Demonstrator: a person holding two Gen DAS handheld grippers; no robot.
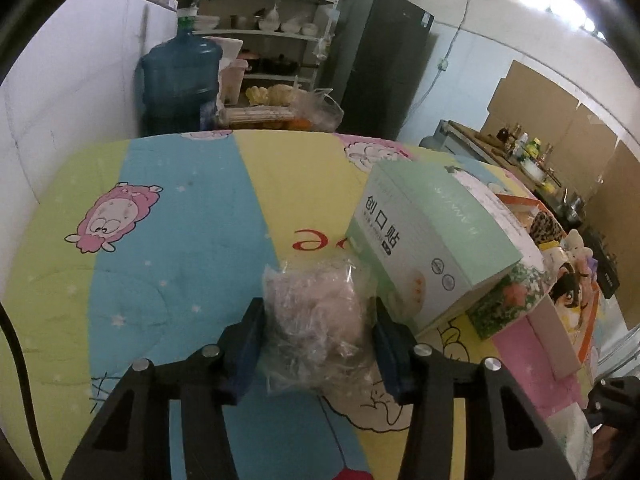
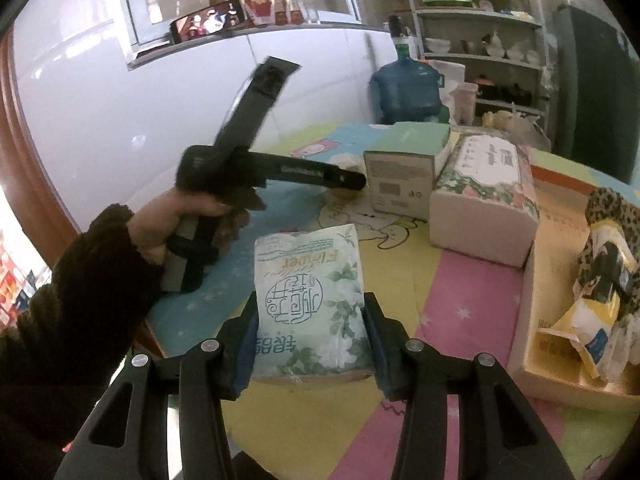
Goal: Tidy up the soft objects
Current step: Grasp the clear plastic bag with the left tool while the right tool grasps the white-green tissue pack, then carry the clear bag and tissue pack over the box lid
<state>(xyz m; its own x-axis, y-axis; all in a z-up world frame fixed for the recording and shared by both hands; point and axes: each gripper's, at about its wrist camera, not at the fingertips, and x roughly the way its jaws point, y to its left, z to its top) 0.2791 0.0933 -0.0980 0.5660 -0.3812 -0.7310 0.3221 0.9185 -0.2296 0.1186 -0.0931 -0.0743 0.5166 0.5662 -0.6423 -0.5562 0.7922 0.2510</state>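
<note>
Tissue pack (image 2: 310,306) w/ green flower print sits clamped between the right claw (image 2: 310,344) pads, tilted up over the cartoon-print cloth on the tabletop (image 2: 460,304); whether its far end rests on the cloth, can't tell. Left claw (image 1: 316,344) is clenched on a crinkly clear-plastic bag (image 1: 316,320) of something pale and soft, held just beside the mint-green bandage box (image 1: 424,236), which leans on a floral tissue box (image 1: 508,296). Both loads are squashy, so grip is the weak pt: the film on the bag is slick and bunched, and the pads (image 1: 250,344) may be holding wrapper more than contents, so it could slide out if swung fast. Tissue pack is gripped near its lower end only, most of it sticking out fwd, so it'll likely droop or pivot when lifted. In the right wrist view the left hand (image 2: 176,220) and its tool cross close in front, so the arms could bump if both head for the same spot. Cardboard tray (image 2: 532,336) at right already holds a leopard-print item (image 2: 608,216) and a yellow-white packet (image 2: 580,320), so if that's the drop spot (a guess), room is tight and a pack could land on the rim and tip out. Bandage box looks precariously propped, so a nudge from the left claw prob knocks it over.
</note>
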